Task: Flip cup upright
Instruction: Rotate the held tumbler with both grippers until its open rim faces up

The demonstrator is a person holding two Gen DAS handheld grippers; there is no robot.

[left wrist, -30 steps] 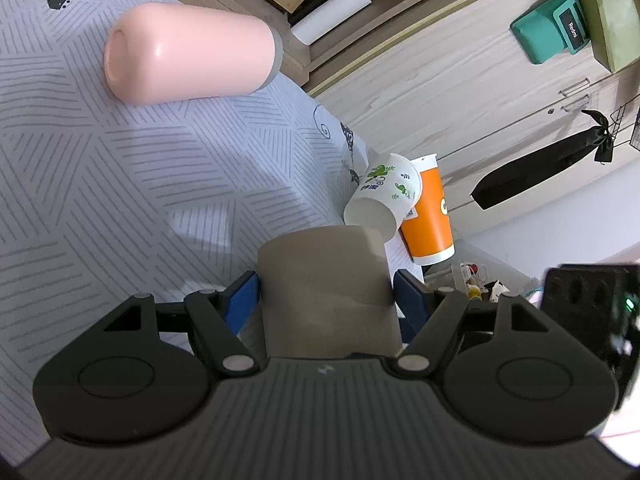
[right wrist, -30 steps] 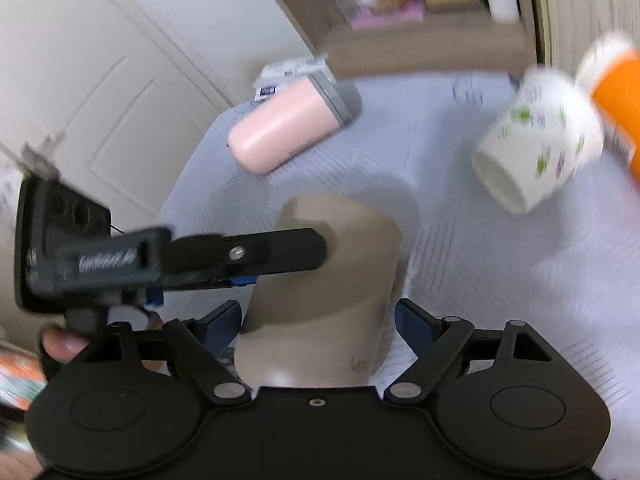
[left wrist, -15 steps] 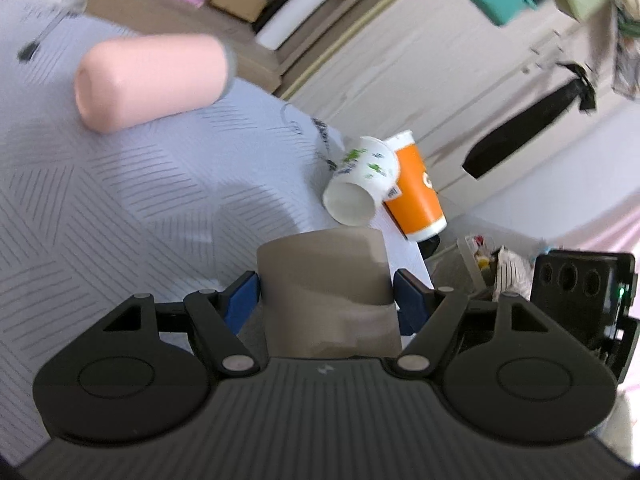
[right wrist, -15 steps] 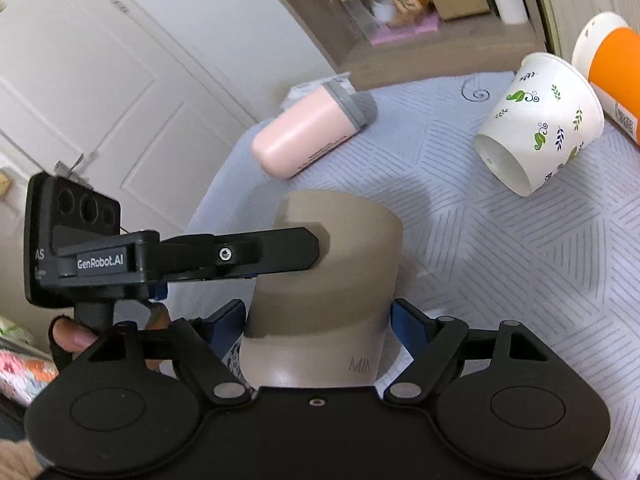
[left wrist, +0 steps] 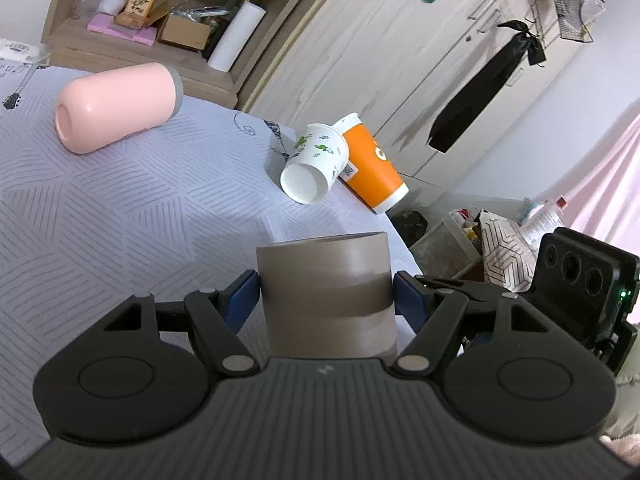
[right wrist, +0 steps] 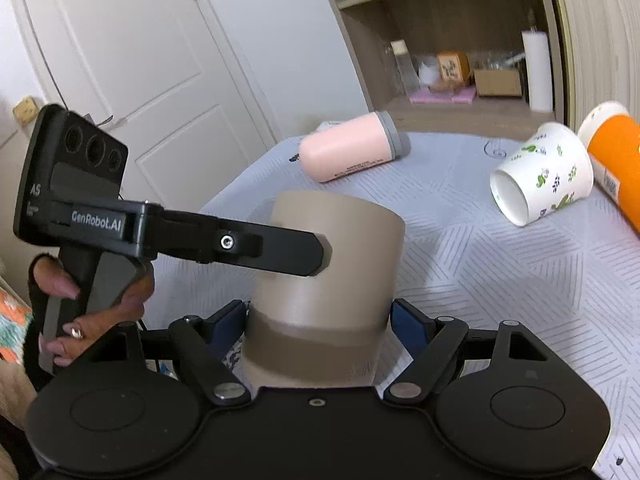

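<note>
A tan-brown cup (left wrist: 326,292) stands close to vertical between both grippers, held off the table. My left gripper (left wrist: 325,298) is shut on it, blue pads (left wrist: 240,300) pressed to its sides. My right gripper (right wrist: 318,326) is also shut on the same cup (right wrist: 328,280), lower on its body. The left gripper's finger (right wrist: 280,250) crosses the cup in the right wrist view. The cup's end facing away looks closed; I cannot see its mouth.
On the grey patterned cloth (left wrist: 120,220) lie a pink tumbler (left wrist: 116,106), a white leaf-print paper cup (left wrist: 314,164) and an orange cup (left wrist: 372,164), all on their sides. Shelves (left wrist: 160,28) stand behind; the table edge drops at right.
Both grippers have swung the tan cup from tilted toward vertical, and both views have tipped up from the table toward the room. The cups on the cloth have not moved.
</note>
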